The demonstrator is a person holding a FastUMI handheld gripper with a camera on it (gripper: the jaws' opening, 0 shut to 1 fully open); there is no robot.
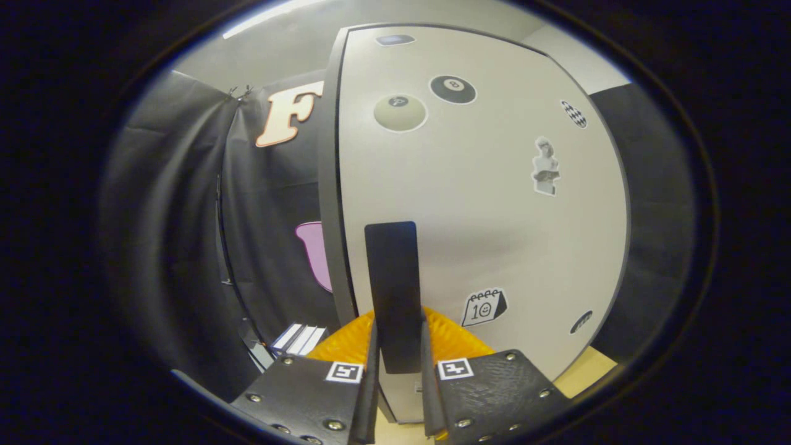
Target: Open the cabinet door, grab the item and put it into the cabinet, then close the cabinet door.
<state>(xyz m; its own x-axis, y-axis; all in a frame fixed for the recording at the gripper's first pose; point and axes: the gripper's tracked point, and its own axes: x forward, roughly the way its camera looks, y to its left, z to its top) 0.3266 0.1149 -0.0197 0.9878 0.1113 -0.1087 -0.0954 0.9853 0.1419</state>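
A white cabinet door with several stickers stands right in front of me, its dark frame edge to the left. A tall black handle is fixed near that edge. My gripper has both fingers pressed on the lower part of the handle, one on each side. The door looks flush with the frame, with no gap showing. The cabinet's inside is hidden behind the door.
Black booth cloth hangs to the left and right of the cabinet. A striped flat object lies low on the left near the cabinet's foot. A pale wooden surface shows under the cabinet at lower right.
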